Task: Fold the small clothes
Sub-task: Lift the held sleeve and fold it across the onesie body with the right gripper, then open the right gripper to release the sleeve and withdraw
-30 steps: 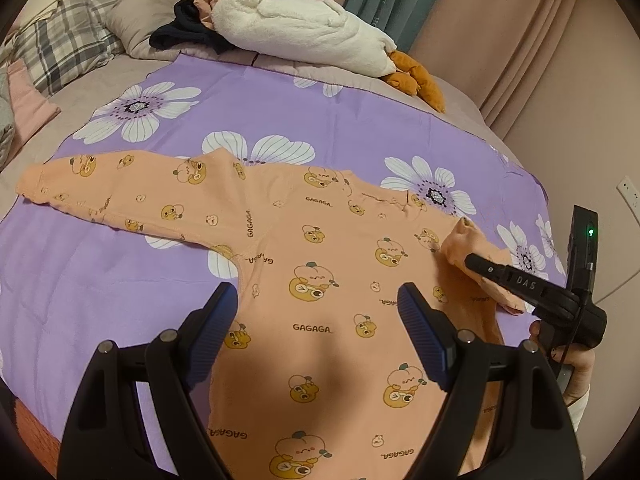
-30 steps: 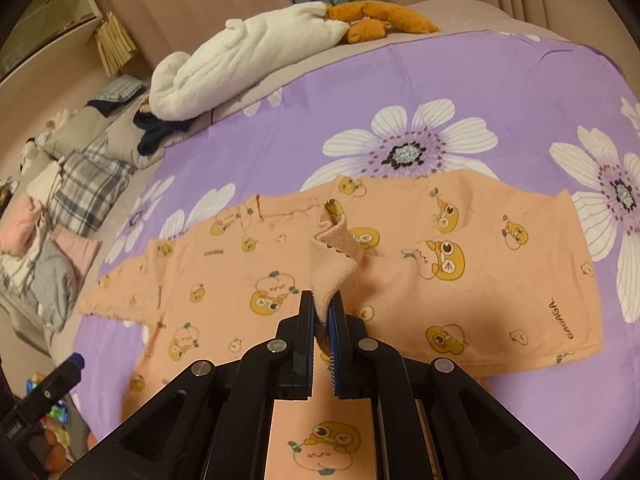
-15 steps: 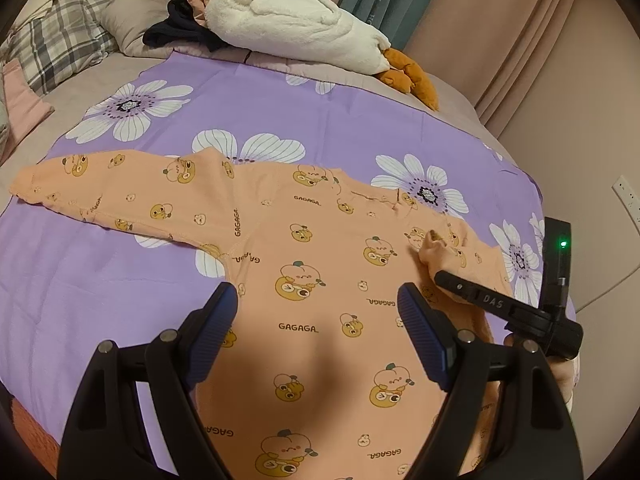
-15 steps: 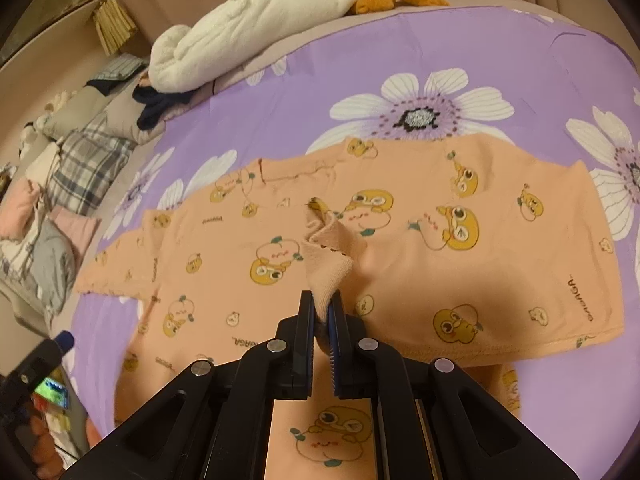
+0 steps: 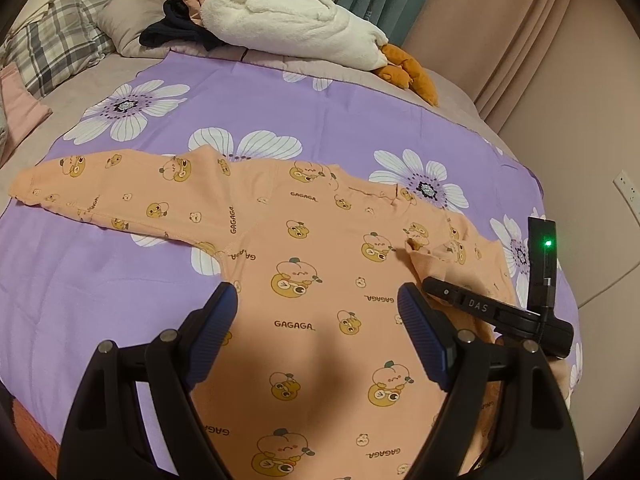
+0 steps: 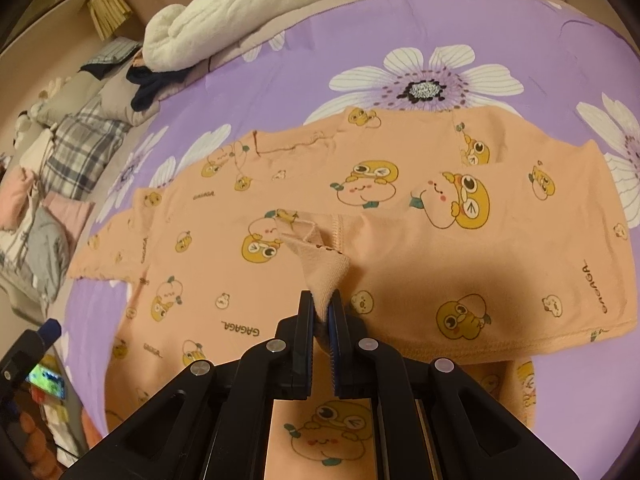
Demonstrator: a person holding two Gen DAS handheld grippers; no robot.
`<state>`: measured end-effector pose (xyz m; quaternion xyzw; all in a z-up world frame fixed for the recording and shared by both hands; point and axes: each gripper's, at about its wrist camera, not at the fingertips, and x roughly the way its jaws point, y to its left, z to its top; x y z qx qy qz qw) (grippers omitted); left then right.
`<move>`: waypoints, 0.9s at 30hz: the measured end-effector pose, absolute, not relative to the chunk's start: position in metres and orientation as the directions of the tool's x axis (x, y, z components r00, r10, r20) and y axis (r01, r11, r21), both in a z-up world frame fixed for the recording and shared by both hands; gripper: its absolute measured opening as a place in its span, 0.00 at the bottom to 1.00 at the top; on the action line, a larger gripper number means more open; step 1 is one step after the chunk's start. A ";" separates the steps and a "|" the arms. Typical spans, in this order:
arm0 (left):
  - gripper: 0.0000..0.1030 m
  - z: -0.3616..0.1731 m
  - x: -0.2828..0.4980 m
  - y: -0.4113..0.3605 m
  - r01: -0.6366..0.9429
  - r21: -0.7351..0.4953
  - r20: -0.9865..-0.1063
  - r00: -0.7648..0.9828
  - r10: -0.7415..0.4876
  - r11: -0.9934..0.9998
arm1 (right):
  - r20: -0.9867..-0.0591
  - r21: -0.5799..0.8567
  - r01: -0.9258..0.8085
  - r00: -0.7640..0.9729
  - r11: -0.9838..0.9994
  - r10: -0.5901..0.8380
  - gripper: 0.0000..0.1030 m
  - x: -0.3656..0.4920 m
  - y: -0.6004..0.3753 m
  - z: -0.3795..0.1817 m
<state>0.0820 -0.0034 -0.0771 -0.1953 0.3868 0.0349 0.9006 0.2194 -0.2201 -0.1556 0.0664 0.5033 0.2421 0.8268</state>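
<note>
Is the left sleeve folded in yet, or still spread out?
Spread. The left sleeve lies flat, stretched outward across the purple sheet.

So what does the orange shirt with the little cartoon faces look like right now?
The orange shirt is soft knit, long-sleeved, printed with yellow cartoon faces and the word GAGAGA. It lies flat on the purple flowered sheet. One sleeve stretches straight out; the other is folded over the body, its cuff pinched and lifted by the right gripper. The left gripper hovers open above it.
</note>
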 end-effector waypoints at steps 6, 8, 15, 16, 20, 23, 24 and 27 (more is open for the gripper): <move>0.80 -0.078 0.082 -0.005 -0.215 -0.325 -0.712 0.697 -0.089 0.921 | -0.811 0.342 -0.335 0.367 0.878 0.456 0.08 0.220 -0.217 -0.159; 0.81 -0.078 0.082 -0.005 -0.216 -0.324 -0.713 0.696 -0.088 0.921 | -0.812 0.340 -0.335 0.367 0.879 0.453 0.08 0.220 -0.216 -0.159; 0.81 -0.080 0.084 -0.008 -0.216 -0.318 -0.720 0.688 -0.087 0.923 | -0.815 0.343 -0.331 0.360 0.879 0.454 0.08 0.220 -0.217 -0.160; 0.81 -0.080 0.084 -0.009 -0.216 -0.316 -0.722 0.687 -0.086 0.924 | -0.815 0.344 -0.332 0.359 0.879 0.455 0.08 0.221 -0.217 -0.160; 0.81 -0.082 0.087 -0.011 -0.212 -0.318 -0.725 0.683 -0.092 0.924 | -0.811 0.342 -0.342 0.363 0.875 0.459 0.09 0.218 -0.219 -0.153; 0.81 -0.083 0.090 -0.013 -0.212 -0.314 -0.727 0.680 -0.091 0.925 | -0.780 0.361 -0.370 0.383 0.856 0.494 0.17 0.212 -0.222 -0.140; 0.81 -0.084 0.091 -0.014 -0.212 -0.313 -0.729 0.678 -0.091 0.926 | -0.763 0.373 -0.377 0.395 0.848 0.512 0.23 0.210 -0.226 -0.133; 0.81 -0.086 0.095 -0.019 -0.210 -0.309 -0.736 0.671 -0.093 0.928 | -0.726 0.391 -0.371 0.439 0.842 0.530 0.56 0.206 -0.236 -0.121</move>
